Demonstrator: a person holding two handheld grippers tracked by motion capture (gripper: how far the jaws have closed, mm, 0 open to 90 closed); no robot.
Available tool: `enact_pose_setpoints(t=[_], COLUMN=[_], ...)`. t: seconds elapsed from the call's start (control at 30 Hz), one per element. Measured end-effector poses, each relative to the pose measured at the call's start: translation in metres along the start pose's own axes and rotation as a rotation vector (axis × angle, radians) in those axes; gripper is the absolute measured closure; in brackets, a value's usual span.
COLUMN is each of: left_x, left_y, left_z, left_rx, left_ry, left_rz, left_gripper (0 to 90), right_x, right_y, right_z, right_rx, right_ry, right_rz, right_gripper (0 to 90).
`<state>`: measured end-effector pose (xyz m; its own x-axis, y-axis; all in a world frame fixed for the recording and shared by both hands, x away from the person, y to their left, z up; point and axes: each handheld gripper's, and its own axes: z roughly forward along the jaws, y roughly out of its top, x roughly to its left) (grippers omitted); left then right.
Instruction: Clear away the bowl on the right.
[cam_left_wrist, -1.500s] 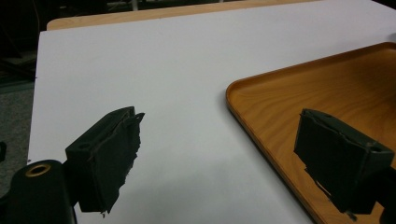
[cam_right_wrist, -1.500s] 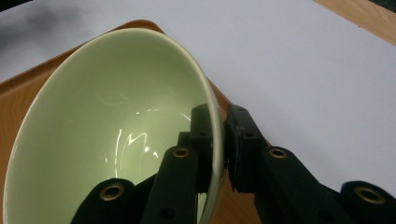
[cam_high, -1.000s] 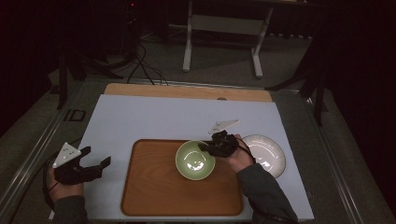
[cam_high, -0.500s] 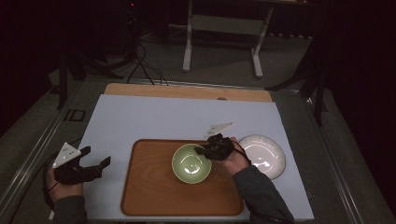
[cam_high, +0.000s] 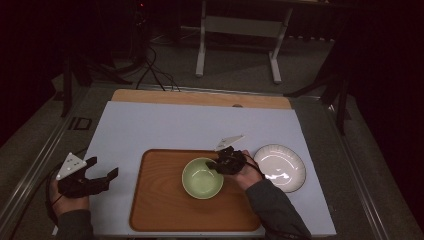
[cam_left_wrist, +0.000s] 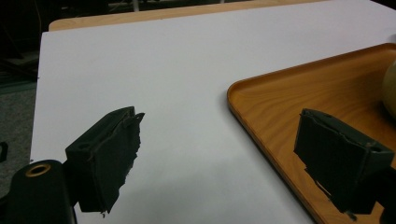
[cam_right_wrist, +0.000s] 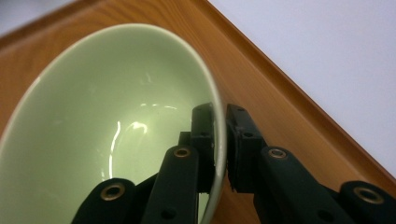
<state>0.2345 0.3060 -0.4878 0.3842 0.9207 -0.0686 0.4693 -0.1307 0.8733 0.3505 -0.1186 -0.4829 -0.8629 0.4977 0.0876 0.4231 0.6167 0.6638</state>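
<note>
A pale green bowl (cam_high: 202, 177) sits on the wooden tray (cam_high: 160, 210), near its middle. My right gripper (cam_high: 220, 166) is shut on the bowl's right rim. Up close, the rim (cam_right_wrist: 215, 116) runs between the two black jaws, one inside the bowl (cam_right_wrist: 116, 126) and one outside. My left gripper (cam_high: 102, 169) hovers at the table's front left, jaws wide open and nothing between them. Its view shows the open jaws over the white mat (cam_left_wrist: 187, 70) with the tray's corner (cam_left_wrist: 280, 107) at right.
A white plate (cam_high: 280, 167) lies on the mat just right of the tray, beside my right hand. The mat's far half (cam_high: 200, 125) is bare. Beyond the table stand a metal frame (cam_high: 237, 25) and floor cables (cam_high: 150, 70).
The right gripper has moved the bowl leftward and a little toward me across the tray. The left gripper has stayed put.
</note>
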Motion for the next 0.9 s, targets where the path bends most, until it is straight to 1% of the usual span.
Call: enact_pose_setpoints(t=[0.1,0.23,0.4,0.57,0.73,0.8,0.9], left_x=[0.000,0.000,0.000,0.000,0.000,0.000,0.001], left_y=[0.000,0.000,0.000,0.000,0.000,0.000,0.000], left_z=[0.000,0.000,0.000,0.000,0.000,0.000,0.000], left_rx=[-0.001,-0.001,-0.001,0.000,-0.002,-0.001,0.000], left_ry=[0.000,0.000,0.000,0.000,0.000,0.000,0.000], left_rz=[0.001,0.000,0.000,0.000,-0.002,0.000,0.000], left_gripper=[13.9,13.9,13.9,14.0,14.0,14.0,14.0], right_x=[0.001,0.000,0.000,0.002,0.004,0.004,0.003], right_y=[0.000,-0.002,-0.004,-0.003,-0.004,-0.005,-0.005], right_z=[0.003,0.008,0.011,0.011,0.014,0.015,0.015], right_rx=[0.011,0.016,0.020,0.030,0.051,0.056,0.052], right_ry=[-0.003,0.009,0.022,0.033,0.052,0.047,0.047], right_rz=[-0.012,0.002,0.005,-0.005,-0.014,-0.024,-0.021], right_gripper=[82.9,83.2,83.1,83.0,82.5,81.4,79.9])
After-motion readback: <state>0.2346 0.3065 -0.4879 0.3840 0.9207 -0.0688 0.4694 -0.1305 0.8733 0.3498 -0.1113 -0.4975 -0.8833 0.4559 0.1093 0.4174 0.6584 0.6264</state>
